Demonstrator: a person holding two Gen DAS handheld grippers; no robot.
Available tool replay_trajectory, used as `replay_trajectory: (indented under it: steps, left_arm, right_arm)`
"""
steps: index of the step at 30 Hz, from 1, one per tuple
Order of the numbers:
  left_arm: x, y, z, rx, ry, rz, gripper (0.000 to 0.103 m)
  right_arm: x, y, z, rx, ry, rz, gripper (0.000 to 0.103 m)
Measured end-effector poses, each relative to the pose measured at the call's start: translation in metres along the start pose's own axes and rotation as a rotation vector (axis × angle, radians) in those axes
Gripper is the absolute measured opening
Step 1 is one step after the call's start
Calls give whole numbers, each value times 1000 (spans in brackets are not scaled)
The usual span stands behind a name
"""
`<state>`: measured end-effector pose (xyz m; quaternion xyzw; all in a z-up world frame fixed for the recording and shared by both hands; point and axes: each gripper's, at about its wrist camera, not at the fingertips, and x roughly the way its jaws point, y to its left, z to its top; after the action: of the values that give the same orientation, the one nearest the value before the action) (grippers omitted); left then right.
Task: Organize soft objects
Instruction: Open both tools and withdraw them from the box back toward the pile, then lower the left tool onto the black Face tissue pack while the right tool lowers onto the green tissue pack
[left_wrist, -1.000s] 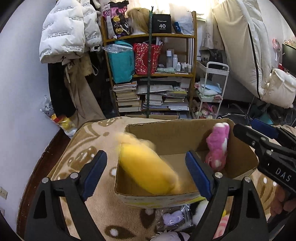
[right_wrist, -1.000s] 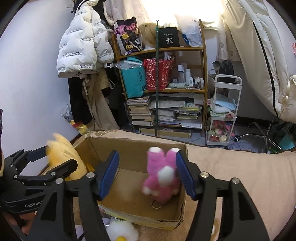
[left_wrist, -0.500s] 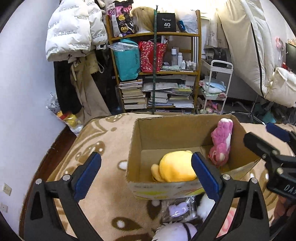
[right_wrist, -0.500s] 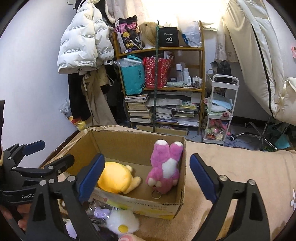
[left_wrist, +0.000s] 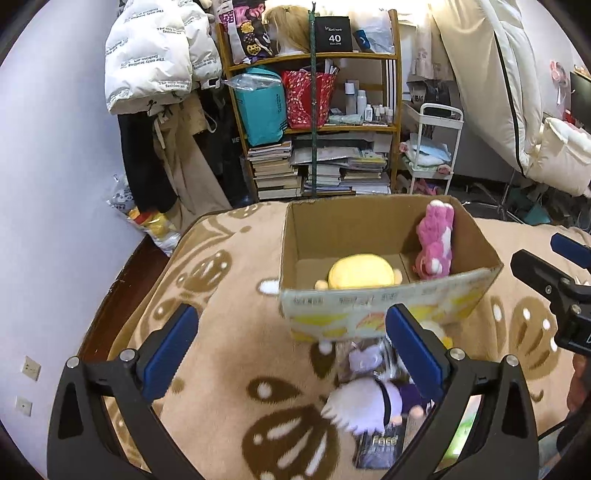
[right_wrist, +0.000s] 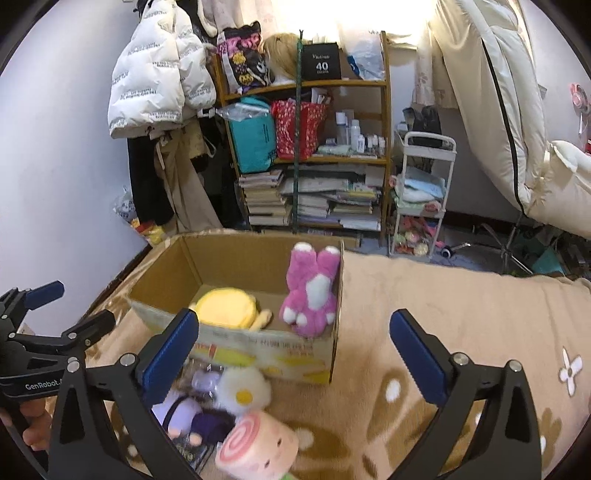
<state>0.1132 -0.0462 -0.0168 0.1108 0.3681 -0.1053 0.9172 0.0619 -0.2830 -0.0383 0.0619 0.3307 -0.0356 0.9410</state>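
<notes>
**2 plushies in the box, rest still piled out front**

The cardboard box (left_wrist: 373, 229) sits open-topped on a fuzzy tan blanket (left_wrist: 229, 295) with brown and white swirl patterns. It's plain corrugated brown inside, with yellow print on the near outer wall. Inside, a round, smooth yellow plush (left_wrist: 360, 271) lies flat on the box floor, left of center. A shaggy pink plush (right_wrist: 310, 290) with white patches leans upright against the right wall, ears poking up past the rim.

Just outside the near wall there's a little heap on the blanket: a fluffy white plush with a yellow center (right_wrist: 242, 389) touching the box front, a doll with pale hair and a dark purple outfit (left_wrist: 380, 400) partly behind the left gripper's right finger, a small lilac thing in clear crinkly plastic (left_wrist: 364, 360), and a pink roll-shaped plush (right_wrist: 258, 448) with a swirl on its end, nearest the right camera.

Left gripper (left_wrist: 291, 354): jaws spread wide, nothing in them, hanging over the blanket short of the box. Right gripper (right_wrist: 291, 356): jaws wide apart and empty too, above the heap and the box's front right corner. Both have blue pads on black frames.

Behind everything stands a wooden shelf (right_wrist: 310, 155) crammed with books and bags, with a white puffer jacket (right_wrist: 159, 77) hanging to its left.
</notes>
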Motion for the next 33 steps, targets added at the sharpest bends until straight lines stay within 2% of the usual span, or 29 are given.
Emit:
replay_trajectory:
  steps: [3, 6, 10, 17, 25, 33]
  left_arm:
    - [-9, 0, -10, -1, 16, 7, 100]
    - [-19, 2, -22, 4, 54, -7, 100]
    - [-33, 3, -34, 26, 64, 27, 100]
    - [-46, 6, -50, 20, 109, 21, 100]
    - [-39, 0, -62, 39, 177, 10, 100]
    - [-21, -7, -70, 57, 236, -23, 100]
  right_arm:
    - [-9, 2, -6, -13, 31, -27, 103]
    - [-15, 0, -8, 17, 56, -24, 103]
    - [-26, -6, -17, 62, 90, -19, 103]
    - [-41, -15, -33, 147, 184, 10, 103]
    - [-41, -15, -56, 204, 309, 16, 103]
    - [-24, -10, -69, 182, 394, -4, 103]
